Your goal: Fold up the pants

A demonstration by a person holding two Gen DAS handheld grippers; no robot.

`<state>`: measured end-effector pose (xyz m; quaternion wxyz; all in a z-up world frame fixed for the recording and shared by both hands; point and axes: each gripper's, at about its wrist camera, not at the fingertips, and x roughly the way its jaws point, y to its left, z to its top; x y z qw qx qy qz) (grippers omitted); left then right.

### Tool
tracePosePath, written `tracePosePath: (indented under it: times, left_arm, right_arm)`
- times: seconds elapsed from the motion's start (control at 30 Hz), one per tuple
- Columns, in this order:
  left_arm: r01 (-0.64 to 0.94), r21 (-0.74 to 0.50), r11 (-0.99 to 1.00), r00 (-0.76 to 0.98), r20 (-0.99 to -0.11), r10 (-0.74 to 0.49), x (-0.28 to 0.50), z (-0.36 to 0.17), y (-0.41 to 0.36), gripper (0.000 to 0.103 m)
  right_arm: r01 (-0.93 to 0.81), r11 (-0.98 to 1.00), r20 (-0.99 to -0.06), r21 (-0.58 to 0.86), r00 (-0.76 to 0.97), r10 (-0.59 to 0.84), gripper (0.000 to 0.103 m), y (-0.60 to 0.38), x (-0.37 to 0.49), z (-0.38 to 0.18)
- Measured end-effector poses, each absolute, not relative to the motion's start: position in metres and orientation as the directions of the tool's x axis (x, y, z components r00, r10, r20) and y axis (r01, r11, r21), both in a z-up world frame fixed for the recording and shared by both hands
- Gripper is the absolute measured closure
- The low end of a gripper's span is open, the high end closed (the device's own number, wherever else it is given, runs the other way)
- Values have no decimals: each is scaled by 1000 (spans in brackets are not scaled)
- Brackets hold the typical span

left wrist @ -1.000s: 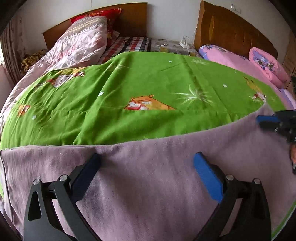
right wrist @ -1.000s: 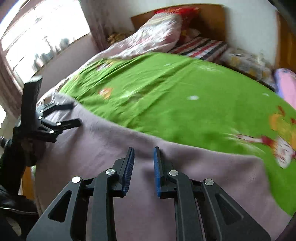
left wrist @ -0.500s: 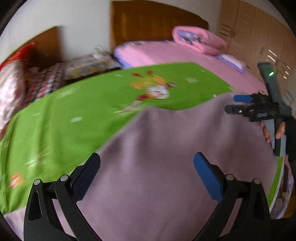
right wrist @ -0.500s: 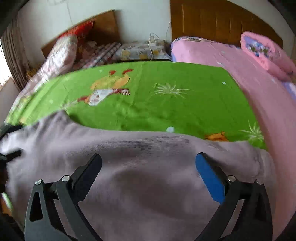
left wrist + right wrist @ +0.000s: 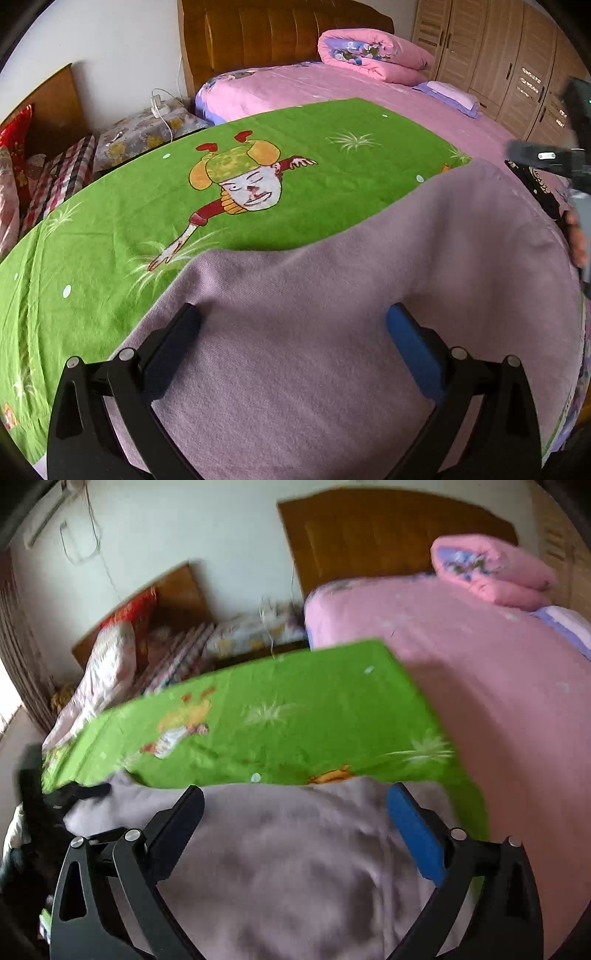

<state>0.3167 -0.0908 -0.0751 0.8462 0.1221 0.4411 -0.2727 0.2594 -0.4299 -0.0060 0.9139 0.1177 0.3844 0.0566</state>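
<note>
The mauve pants [image 5: 332,314] lie spread flat on a green cartoon-print sheet [image 5: 184,206]. My left gripper [image 5: 291,325] is open and empty just above the pants. My right gripper [image 5: 295,805] is open and empty above the pants [image 5: 295,867], near their far edge on the green sheet [image 5: 277,716]. The right gripper also shows at the right edge of the left wrist view [image 5: 546,158], blurred. The left gripper shows dark and blurred at the left edge of the right wrist view [image 5: 74,794].
A pink bed [image 5: 369,88] with a rolled pink quilt [image 5: 373,55] and a wooden headboard [image 5: 277,33] lies beyond. A nightstand with a floral cover [image 5: 140,133] stands at the back. Wardrobe doors [image 5: 517,66] stand at the right.
The right gripper has opened from nearly shut to wide. Both grippers have swung to the right over the pants; the views now face the pink bed and wardrobe.
</note>
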Motion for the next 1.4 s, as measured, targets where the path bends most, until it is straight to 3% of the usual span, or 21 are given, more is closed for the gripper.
tracePosePath:
  times: [0.1,0.17,0.3,0.4,0.47,0.6,0.73,0.9,0.93,0.97,1.03,1.1,1.23,1.4]
  left_arm:
    - [565,-2,825,474,-818,-326,316,-79,-96,2]
    - [560,28,828,485,-821,-301,312,-79,-100,1]
    - [556,7,831,482,-817,-316,313,-77,-97,1]
    - [484,28,874,553,-784,-281,297,-62,-90,4]
    - [525,-86,847,531,-744,-405,264,-39,-90,3]
    - [654,-164,738,460,-688,-561,204,-21,-117,2]
    - [728,-161,666,356,-742,-569,177,-46,-154,2]
    - [735,-129,666,328,-791,-516,177,-69,-166,2]
    - [733,-132,668,325,-794,-514,179,-69,-166,2]
    - [727,-135,673,325,-796,-511,180,-68,-165,2]
    - [724,-118,680,340,-796,-500,179,-65,-165,2]
    - [732,-91,675,366,-783,-503,169,-59,-168,2]
    - [743,-56,667,364,-802,-474,166,-71,-179,1]
    - [738,-87,669,355,-794,-494,172,-68,-174,1]
  right_arm:
    - [-62,965,-673,255,705,223,5,-427,211,7]
    - [-112,973,-713,202,665,224,5,-413,189,-5]
    - [-50,993,-807,-104,589,-55,6,-409,167,-43]
    - [76,997,-753,32,657,-26,6,-441,137,-22]
    - [113,986,-690,123,724,3,5,-457,102,-2]
    - [106,944,-666,314,733,138,5,-470,70,-14]
    - [141,891,-663,432,720,208,19,-478,82,-42]
    - [155,805,-592,573,758,276,22,-496,102,-51]
    - [165,796,-591,583,758,275,32,-499,107,-52]
    - [182,797,-599,576,758,259,52,-500,110,-51]
    - [184,804,-584,566,778,233,64,-504,113,-39]
    - [167,811,-562,560,796,224,65,-508,108,-29]
    - [268,844,-682,465,716,148,70,-511,115,-51]
    - [307,862,-688,404,723,65,68,-506,107,-46]
